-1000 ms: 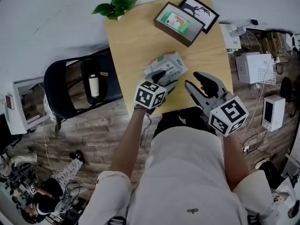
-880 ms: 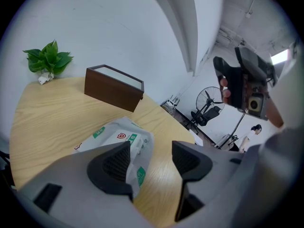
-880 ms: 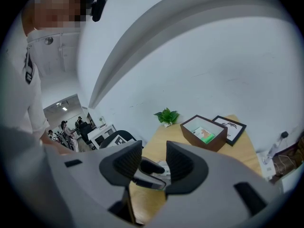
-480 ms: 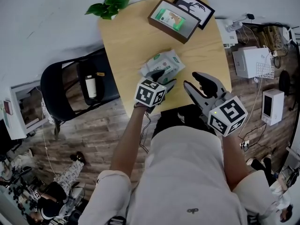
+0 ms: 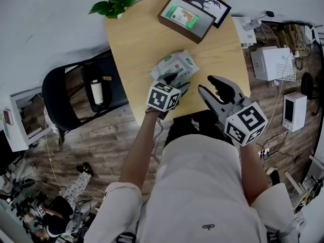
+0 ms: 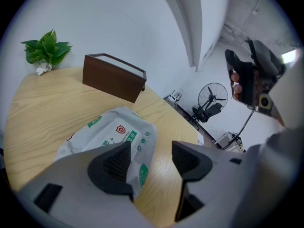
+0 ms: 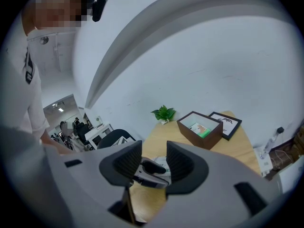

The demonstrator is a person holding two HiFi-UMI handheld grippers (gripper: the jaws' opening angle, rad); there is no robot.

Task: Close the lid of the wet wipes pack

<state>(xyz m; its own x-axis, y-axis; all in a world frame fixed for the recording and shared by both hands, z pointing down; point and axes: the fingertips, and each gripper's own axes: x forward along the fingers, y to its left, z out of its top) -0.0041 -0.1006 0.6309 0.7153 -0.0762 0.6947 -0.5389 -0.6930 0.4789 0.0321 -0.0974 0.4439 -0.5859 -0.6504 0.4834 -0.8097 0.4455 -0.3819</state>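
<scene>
The wet wipes pack [image 5: 175,67] is white with green print and lies on the round wooden table [image 5: 136,39], near its front edge. My left gripper [image 5: 176,84] hovers just over the pack's near end. In the left gripper view the pack [image 6: 111,133] lies ahead and partly under the left pad, and my left gripper [image 6: 151,159] is open with only bare table between the pads. I cannot tell whether the lid is up or flat. My right gripper [image 5: 212,88] is held off to the right over the table's edge. In the right gripper view my right gripper [image 7: 154,163] stands open and holds nothing.
A brown open box [image 5: 185,16] and a black picture frame [image 5: 208,5] stand at the table's far right, and a small green plant [image 5: 112,3] at the far left. A black chair [image 5: 76,92] stands left of the table. White boxes and cables [image 5: 276,67] lie on the floor at the right.
My left gripper has sunk a little toward the pack's near end. The right gripper has stayed where it was, jaws unchanged.
</scene>
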